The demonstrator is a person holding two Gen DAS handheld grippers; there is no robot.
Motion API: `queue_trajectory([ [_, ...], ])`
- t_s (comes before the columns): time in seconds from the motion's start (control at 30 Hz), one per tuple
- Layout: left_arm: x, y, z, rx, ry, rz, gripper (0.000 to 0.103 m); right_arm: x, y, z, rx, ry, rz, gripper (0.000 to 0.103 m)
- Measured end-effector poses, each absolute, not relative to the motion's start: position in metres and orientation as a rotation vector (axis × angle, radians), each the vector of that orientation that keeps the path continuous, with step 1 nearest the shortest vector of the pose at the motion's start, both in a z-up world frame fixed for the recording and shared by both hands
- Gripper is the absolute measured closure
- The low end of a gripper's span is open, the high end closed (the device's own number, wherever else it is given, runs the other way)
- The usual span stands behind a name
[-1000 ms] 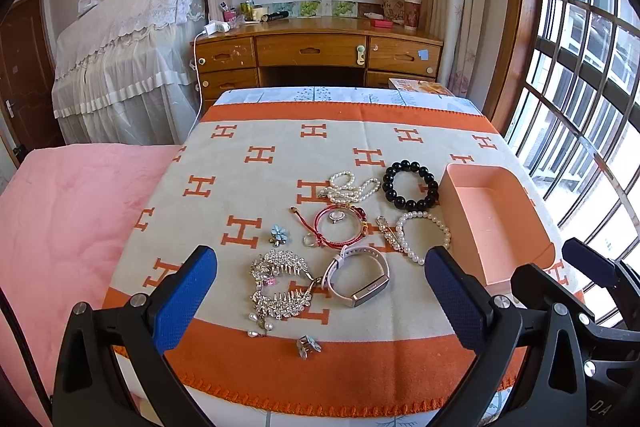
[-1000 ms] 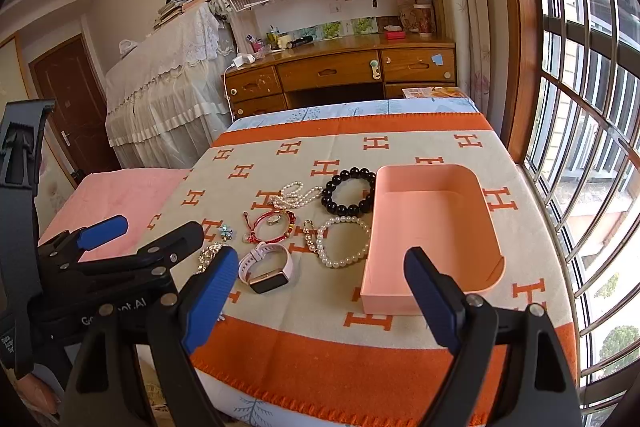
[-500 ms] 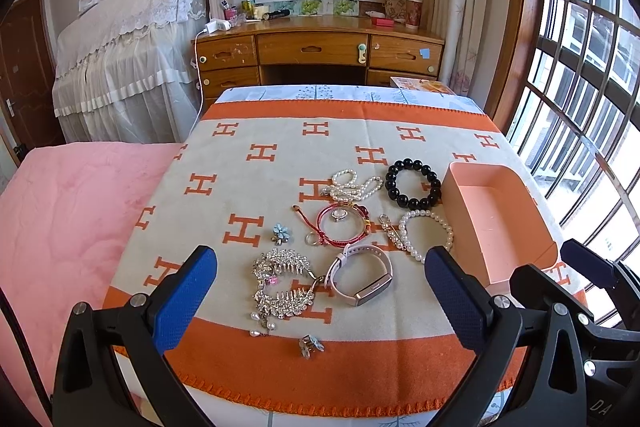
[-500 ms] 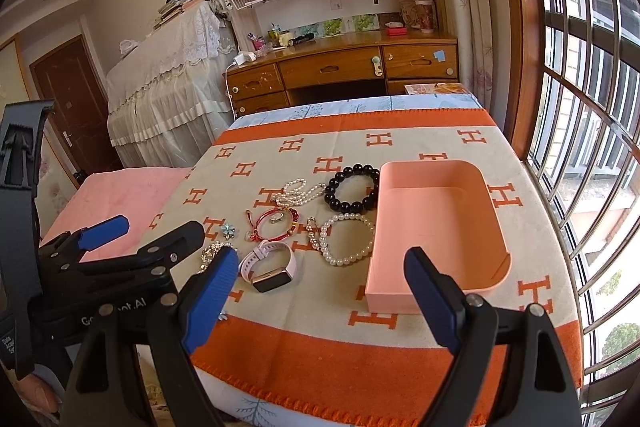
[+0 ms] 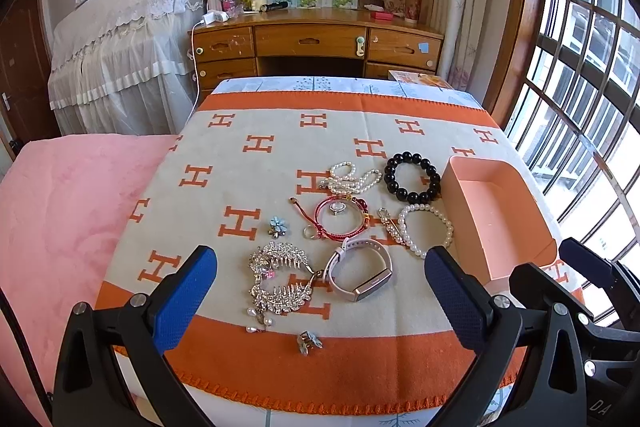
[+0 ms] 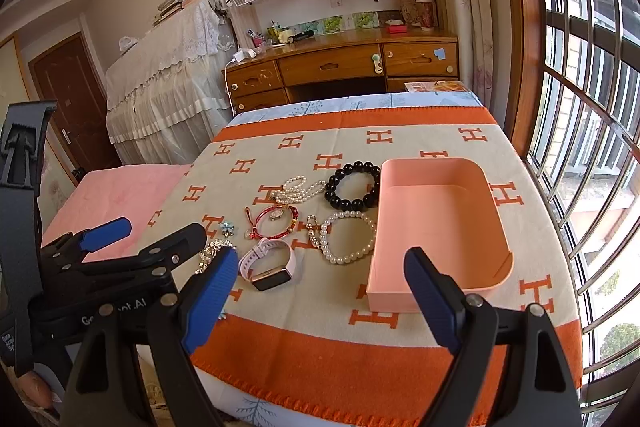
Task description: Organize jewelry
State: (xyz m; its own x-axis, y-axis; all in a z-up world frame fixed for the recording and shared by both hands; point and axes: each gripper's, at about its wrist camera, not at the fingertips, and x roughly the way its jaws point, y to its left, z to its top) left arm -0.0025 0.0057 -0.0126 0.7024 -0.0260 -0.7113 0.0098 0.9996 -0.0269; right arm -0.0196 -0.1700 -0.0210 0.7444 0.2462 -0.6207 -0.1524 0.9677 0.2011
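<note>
Box: pink open box [image 6: 440, 223] on the orange-and-cream blanket [image 6: 400, 147], at the window side of the table; nothing lies in the part of it that shows. It serves as the landmark for the places below.
Black bead bracelet: [image 6: 353, 186] just beside the far left corner of the box, flat on the blanket.
White pearl bracelet: [image 6: 347, 237] just beside the left wall of the box, nearer the camera than the black one.
Pearl strand: [image 5: 352, 179] bunched left of the black bead bracelet, farther from the box.
Red cord bracelet: [image 5: 340, 223] left of the white pearl bracelet, with a small ring [image 5: 337, 207] lying inside its loop.
Watch band: pale pink band [image 6: 269, 263] with a dark face, left of the box, near the front orange stripe.
Hair comb: sparkly silver comb [image 5: 280, 275] left of the watch band, well apart from the box.
Blue flower: small pin [image 5: 277, 225] beyond the comb, on the far side from the box.
Small clip: [image 5: 309, 341] alone on the front orange stripe, well apart from the box.
Left gripper: [image 5: 320, 295] jaws spread wide, holding nothing, hanging over the front edge with the comb and watch band seen between its fingers.
Right gripper: [image 6: 320, 297] jaws spread wide, holding nothing, near the front left corner of the box.
</note>
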Motion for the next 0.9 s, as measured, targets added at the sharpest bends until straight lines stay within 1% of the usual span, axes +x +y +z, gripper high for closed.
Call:
queue_trajectory([
  [0.5, 0.008, 0.013, -0.011, -0.039, 0.829, -0.024, 0.001, -0.016, -0.159, -0.022, 0.107, 0.696, 0.232, 0.017],
  [0.8, 0.027, 0.021, -0.012, -0.004, 0.879, -0.022, 0.001, 0.024, -0.156, -0.014, 0.094, 0.793, 0.285, 0.018],
  [0.9, 0.036, 0.028, -0.015, -0.02, 0.905, -0.052, 0.001, 0.043, -0.156, -0.013, 0.091, 0.836, 0.306, 0.022],
])
